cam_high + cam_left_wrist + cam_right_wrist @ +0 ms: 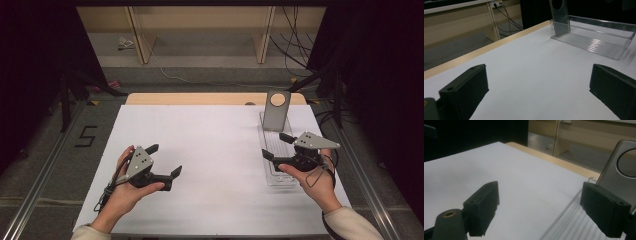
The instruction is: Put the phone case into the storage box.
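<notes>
Clear tray (278,176) under right tongs (274,146), jaws apart; phone (276,110) beyond.

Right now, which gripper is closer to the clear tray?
Right. The right gripper hangs over the clear tray, jaws open. The left gripper is far off across the white table.

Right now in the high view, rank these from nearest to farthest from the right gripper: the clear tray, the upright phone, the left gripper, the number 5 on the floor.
1. Clear tray: directly beneath the right gripper, on the table's right side.
2. Phone: standing at the tray's far end.
3. Left gripper: across the white sheet, near left.
4. Number 5: on the floor off the table's left edge.
</notes>
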